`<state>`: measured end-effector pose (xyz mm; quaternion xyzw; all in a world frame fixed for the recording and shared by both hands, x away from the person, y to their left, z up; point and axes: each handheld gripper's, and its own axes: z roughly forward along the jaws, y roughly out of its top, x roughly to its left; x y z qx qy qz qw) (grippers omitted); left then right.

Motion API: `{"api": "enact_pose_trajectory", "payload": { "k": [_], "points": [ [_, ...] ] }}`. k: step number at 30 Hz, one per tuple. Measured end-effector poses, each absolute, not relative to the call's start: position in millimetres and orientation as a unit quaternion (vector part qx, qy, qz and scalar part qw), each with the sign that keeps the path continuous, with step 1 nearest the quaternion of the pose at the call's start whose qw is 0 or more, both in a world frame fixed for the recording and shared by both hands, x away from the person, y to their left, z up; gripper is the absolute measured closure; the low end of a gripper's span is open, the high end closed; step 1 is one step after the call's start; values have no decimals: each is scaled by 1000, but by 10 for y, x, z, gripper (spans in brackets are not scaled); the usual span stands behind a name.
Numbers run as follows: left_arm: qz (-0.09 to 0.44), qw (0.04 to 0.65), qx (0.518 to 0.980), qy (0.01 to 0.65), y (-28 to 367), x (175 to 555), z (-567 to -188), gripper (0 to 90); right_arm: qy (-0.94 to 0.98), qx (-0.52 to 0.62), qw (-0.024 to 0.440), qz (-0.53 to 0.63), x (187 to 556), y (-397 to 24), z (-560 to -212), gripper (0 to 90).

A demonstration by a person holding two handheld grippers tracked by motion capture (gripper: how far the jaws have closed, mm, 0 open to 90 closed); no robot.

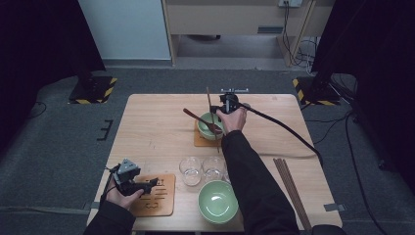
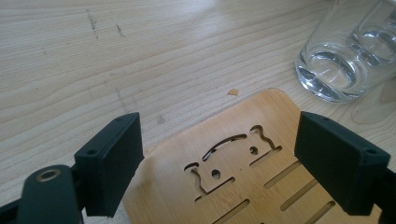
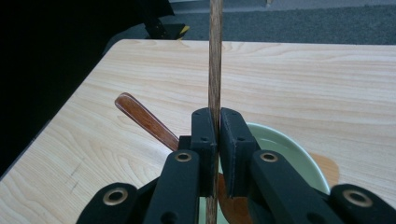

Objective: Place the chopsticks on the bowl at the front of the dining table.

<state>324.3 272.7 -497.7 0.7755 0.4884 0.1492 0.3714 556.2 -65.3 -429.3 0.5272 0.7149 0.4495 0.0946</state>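
Wooden chopstick (image 3: 215,70) clamped in your right gripper (image 1: 226,105) jaws over far bowl (image 1: 207,120) for placing; left gripper (image 1: 149,182) jaws apart, idle over near coaster (image 2: 243,182).

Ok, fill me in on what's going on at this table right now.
A person is setting a table with a gripper in each hand. The right gripper is shut on a wooden chopstick and holds it over the far green bowl, which sits on a wooden coaster and has a wooden spoon resting in it. The left gripper hangs open over the near bamboo coaster, gripping nothing. Two glasses, a second green bowl and more chopsticks wait near the front edge.
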Motion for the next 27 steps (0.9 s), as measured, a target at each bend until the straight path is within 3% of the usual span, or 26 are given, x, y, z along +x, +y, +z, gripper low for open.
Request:
{"api": "enact_pose_trajectory", "payload": {
  "k": [27],
  "points": [
    [149,373,777,486,2726,3245,-4971,149,730,545,99,400,5650,-505,-4575,848]
  ]
}}
